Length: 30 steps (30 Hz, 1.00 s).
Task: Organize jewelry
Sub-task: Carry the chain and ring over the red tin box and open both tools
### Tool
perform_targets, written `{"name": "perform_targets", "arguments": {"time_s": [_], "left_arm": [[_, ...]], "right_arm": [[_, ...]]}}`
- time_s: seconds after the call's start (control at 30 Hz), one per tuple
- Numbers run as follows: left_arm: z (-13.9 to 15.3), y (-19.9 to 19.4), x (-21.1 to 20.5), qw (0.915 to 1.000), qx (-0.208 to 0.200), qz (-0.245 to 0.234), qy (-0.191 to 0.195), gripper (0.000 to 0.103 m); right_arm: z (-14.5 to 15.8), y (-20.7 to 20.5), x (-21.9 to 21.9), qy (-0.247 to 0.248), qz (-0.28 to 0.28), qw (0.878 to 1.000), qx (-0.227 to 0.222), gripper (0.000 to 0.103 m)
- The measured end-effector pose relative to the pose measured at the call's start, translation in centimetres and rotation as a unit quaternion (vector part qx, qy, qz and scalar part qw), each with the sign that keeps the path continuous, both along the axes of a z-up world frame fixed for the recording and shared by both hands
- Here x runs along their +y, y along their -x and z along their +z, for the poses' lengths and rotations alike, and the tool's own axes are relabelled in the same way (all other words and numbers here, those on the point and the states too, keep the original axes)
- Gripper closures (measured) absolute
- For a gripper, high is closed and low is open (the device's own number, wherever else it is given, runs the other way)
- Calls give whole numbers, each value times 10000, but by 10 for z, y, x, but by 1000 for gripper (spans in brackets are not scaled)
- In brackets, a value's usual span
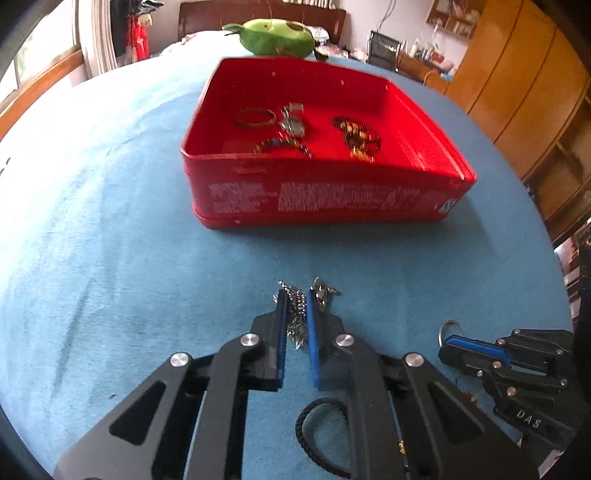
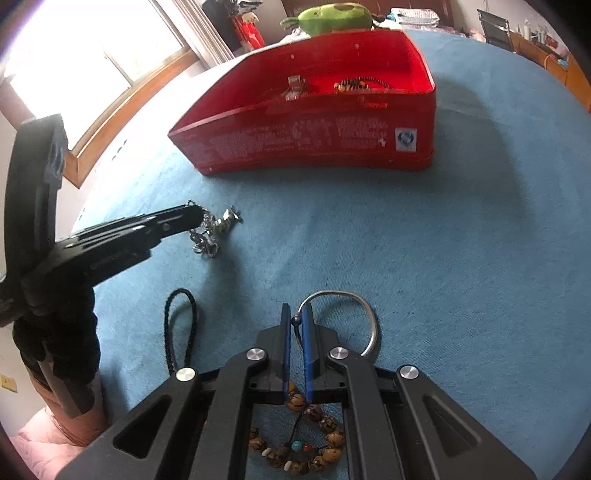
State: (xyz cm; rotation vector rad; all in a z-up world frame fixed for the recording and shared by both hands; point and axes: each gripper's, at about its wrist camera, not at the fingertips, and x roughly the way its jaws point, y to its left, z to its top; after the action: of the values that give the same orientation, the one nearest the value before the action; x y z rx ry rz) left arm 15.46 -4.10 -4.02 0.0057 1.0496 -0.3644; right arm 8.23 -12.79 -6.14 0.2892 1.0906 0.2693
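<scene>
Left wrist view, itemised by clock direction from frame centre.

- Red tin — lidless, set at 12 o'clock on the blue cloth. Inside are seen a bangle at its left, small silver pieces at its middle, a multicoloured bead strand toward its near wall, and a dark and gold bead cluster at its right.
- Left gripper — at 6 o'clock; its blue-padded fingers are clenched on a silver chain, which is bunched between them and spills out beyond both tips. The chain is held well short of the tin.
- Black cord loop — lying on the cloth beneath the gripper frame, at 6 o'clock.
- Right gripper — at 4 o'clock, seen side-on, with a silver ring of metal showing at its tip.
- Green plush toy — at 12 o'clock, beyond the tin.

Right wrist view.

- Right gripper — at 6 o'clock; its fingers are drawn nearly together, pinching a dark cord with a small bead. Just beside the tips a silver bangle lies on the cloth.
- Wooden bead bracelet — at 6 o'clock, lying under the gripper frame, with turquoise, red and white beads in it.
- Left gripper — at 9 o'clock, the silver chain hanging from its tip down to the cloth.
- Red tin — at 12 o'clock.
</scene>
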Motion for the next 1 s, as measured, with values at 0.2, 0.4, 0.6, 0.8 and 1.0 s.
{"name": "perform_targets", "arguments": {"time_s": [0.2, 0.4, 0.6, 0.8, 1.0], "left_arm": [[26, 6, 8, 9993, -206, -7, 309, 95], [54, 13, 9, 9979, -491, -40, 411, 95], [80, 9, 7, 9962, -717, -69, 481, 95], [105, -8, -3, 9942, -946, -82, 510, 95], [122, -37, -10, 9915, -1143, 15, 629, 95]], "right_arm": [[19, 3, -11, -197, -86, 9995, -216, 98], [43, 1, -17, -238, -109, 9985, -476, 98], [69, -9, -20, -256, -70, 9974, -674, 98], [92, -32, -23, -192, -79, 9964, -824, 98], [108, -69, -26, -144, -128, 9954, -935, 98]]}}
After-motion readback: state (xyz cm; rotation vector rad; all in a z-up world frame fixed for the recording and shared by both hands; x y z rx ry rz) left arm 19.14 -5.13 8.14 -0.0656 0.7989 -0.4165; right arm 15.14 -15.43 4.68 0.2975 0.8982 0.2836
